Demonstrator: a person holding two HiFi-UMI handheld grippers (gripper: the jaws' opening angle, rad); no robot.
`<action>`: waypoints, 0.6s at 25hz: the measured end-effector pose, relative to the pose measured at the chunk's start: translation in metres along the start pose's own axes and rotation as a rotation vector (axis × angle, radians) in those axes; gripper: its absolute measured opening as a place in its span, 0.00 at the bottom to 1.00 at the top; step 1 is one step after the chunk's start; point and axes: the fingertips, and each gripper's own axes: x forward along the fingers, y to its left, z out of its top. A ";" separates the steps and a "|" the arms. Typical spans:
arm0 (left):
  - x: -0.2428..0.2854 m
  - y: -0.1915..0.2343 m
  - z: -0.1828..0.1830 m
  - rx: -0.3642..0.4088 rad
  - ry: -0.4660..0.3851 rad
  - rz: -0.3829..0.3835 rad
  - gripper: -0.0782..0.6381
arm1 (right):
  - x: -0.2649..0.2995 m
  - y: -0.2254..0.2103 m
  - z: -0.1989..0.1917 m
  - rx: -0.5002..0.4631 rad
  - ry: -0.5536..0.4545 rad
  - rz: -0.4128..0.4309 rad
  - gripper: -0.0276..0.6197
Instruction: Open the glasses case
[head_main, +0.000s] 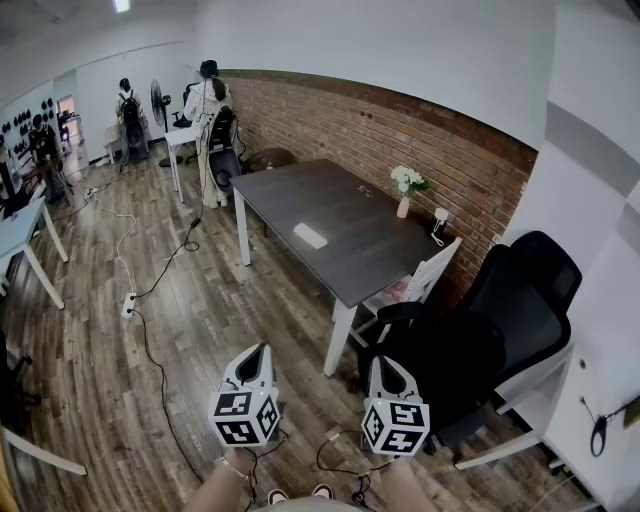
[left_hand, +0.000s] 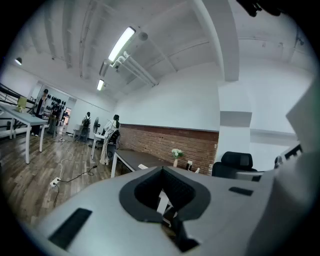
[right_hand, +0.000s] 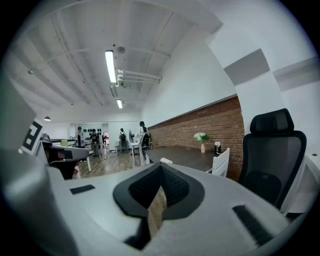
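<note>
The glasses case (head_main: 310, 236) is a small white oblong lying on the dark table (head_main: 350, 215), well ahead of both grippers. It also shows small and far off as the case (left_hand: 142, 166) in the left gripper view and the case (right_hand: 166, 161) in the right gripper view. My left gripper (head_main: 258, 352) and right gripper (head_main: 385, 362) are held side by side low in the head view, above the wooden floor, both pointing roughly toward the table. The jaws of the left gripper (left_hand: 161, 172) and the right gripper (right_hand: 160, 167) meet at their tips with nothing between them.
A vase of white flowers (head_main: 406, 186) and a small white device (head_main: 440, 218) stand by the brick wall. A white chair (head_main: 425, 275) and a black office chair (head_main: 500, 320) sit at the table's near end. Cables (head_main: 150, 290) trail over the floor. People stand at the far left.
</note>
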 end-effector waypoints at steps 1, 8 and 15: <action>0.000 0.000 0.001 0.000 0.000 0.002 0.10 | 0.000 0.000 0.001 -0.002 0.000 0.000 0.04; -0.001 0.002 -0.002 0.000 0.003 0.014 0.10 | -0.002 -0.005 0.002 -0.012 -0.006 -0.001 0.04; 0.001 0.003 -0.007 -0.003 0.015 0.020 0.10 | 0.002 -0.007 -0.003 0.005 0.013 0.022 0.05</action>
